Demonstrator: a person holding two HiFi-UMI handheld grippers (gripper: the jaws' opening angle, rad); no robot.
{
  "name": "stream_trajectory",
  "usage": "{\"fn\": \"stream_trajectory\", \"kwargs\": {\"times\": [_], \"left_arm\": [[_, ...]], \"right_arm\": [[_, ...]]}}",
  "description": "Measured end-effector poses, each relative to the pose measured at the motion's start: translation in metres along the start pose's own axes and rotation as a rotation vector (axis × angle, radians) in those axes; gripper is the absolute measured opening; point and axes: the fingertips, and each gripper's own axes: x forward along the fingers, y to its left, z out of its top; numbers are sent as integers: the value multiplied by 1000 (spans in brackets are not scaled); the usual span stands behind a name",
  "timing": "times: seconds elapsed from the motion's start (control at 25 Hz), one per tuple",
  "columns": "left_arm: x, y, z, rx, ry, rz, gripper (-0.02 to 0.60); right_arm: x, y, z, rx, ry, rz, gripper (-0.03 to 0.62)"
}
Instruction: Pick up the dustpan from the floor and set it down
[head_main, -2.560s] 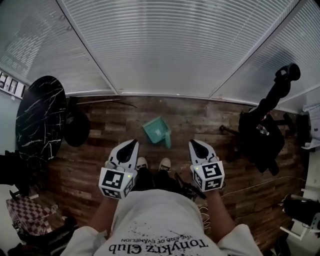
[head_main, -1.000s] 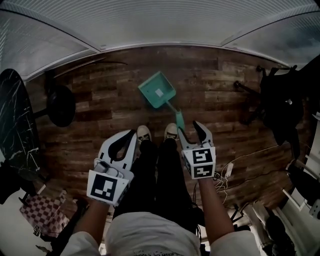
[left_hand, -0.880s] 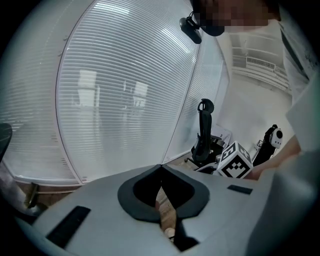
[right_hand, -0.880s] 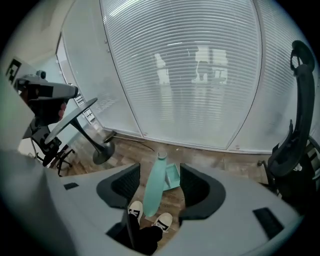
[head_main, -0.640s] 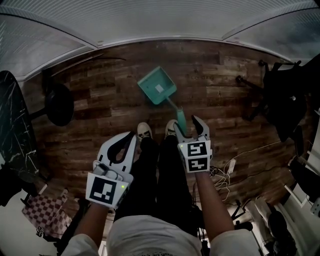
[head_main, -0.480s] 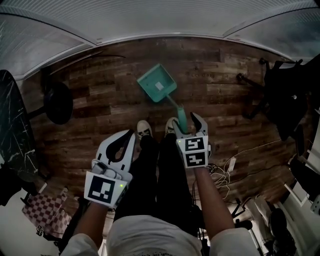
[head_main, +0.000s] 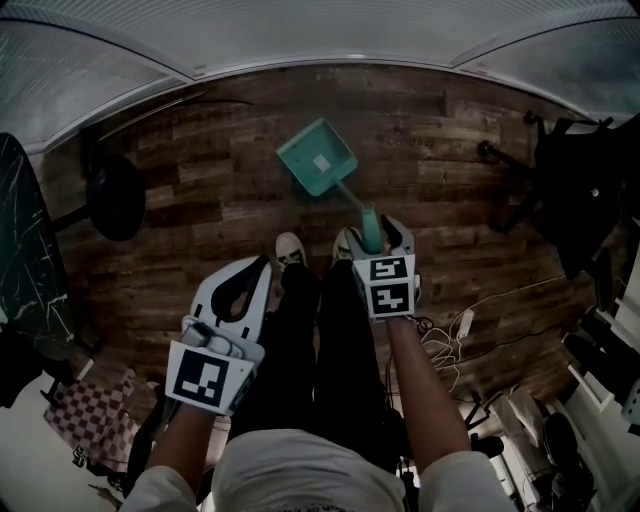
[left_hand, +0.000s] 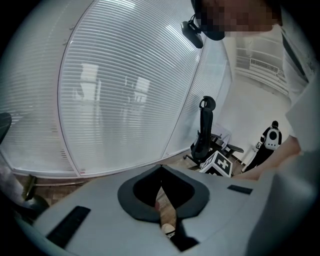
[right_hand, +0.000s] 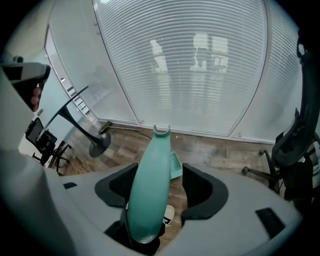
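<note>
A teal dustpan (head_main: 317, 157) lies on the wooden floor, its long handle (head_main: 368, 222) rising toward me. My right gripper (head_main: 378, 232) points steeply down and stands open with the handle's top end between its jaws. In the right gripper view the handle (right_hand: 149, 185) fills the gap of the right gripper (right_hand: 160, 167); it runs close along the left pad, and clear space shows at the right pad. The left gripper (head_main: 262, 264) hangs over my left leg, shut and empty; its tips (left_hand: 161, 167) meet in the left gripper view.
My two shoes (head_main: 290, 247) stand just short of the dustpan. A black round table (head_main: 30, 250) and a black stand base (head_main: 115, 200) are at the left. A black office chair (head_main: 585, 190) and loose cables (head_main: 450, 330) are at the right. A ribbed glass wall (head_main: 320, 30) closes the far side.
The right gripper has sunk toward the floor and its jaws now straddle the top of the dustpan handle, wider apart than before. The left gripper has barely shifted.
</note>
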Motion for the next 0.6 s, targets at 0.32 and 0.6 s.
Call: {"fn": "stream_trajectory", "kwargs": {"times": [0.32, 0.6], "left_arm": [[1, 3, -3, -4, 6, 2, 23], [2, 4, -4, -12, 6, 3, 23]], "right_arm": [[18, -6, -12, 51, 42, -19, 268], [18, -8, -11, 25, 62, -45, 70]]}}
